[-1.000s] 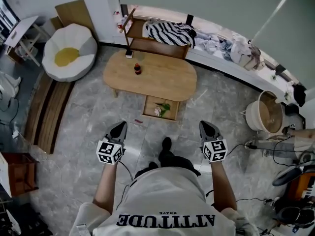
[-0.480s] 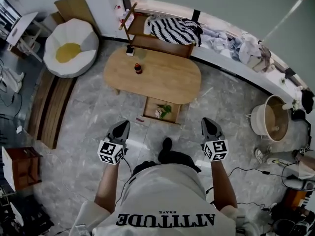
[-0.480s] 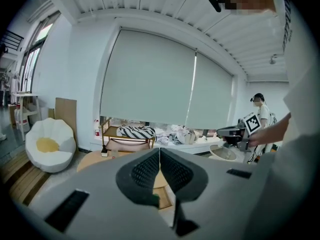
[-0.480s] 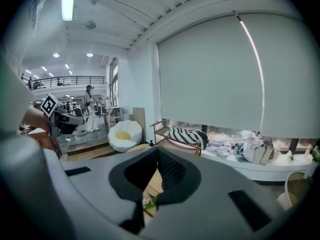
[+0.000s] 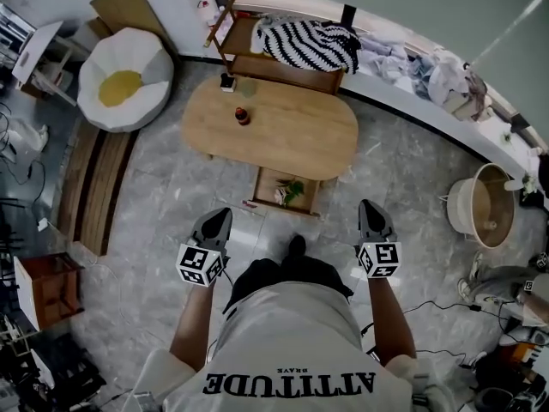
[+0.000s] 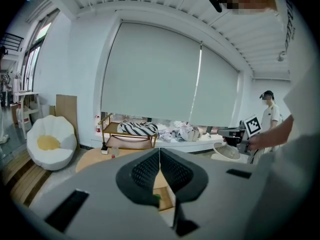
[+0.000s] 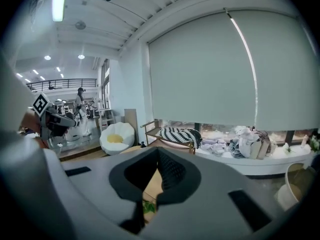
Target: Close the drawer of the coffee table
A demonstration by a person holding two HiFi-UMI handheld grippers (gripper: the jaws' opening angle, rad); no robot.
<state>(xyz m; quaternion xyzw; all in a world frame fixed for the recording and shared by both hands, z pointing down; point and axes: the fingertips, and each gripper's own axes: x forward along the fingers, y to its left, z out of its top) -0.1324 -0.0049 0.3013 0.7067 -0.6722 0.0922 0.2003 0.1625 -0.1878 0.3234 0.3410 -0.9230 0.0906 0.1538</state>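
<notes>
Shirt print [image 5: 289, 384] reads "ATTITUDE", upside down in head view; smaller line above it too small to read. No other legible writing.

Drawer [image 5: 285, 191] stands open, pulled out from near edge of oval wooden coffee table [image 5: 283, 136]; green sprig and pale item lie inside. Small dark bottle [image 5: 243, 116] upright on tabletop.

Left gripper [image 5: 220, 215] jaws pressed together, nothing between. Right gripper [image 5: 370, 206] jaws likewise together, empty. Drawer lies ahead of both, between their lines, touching neither; drawer front nearer left gripper's side.
</notes>
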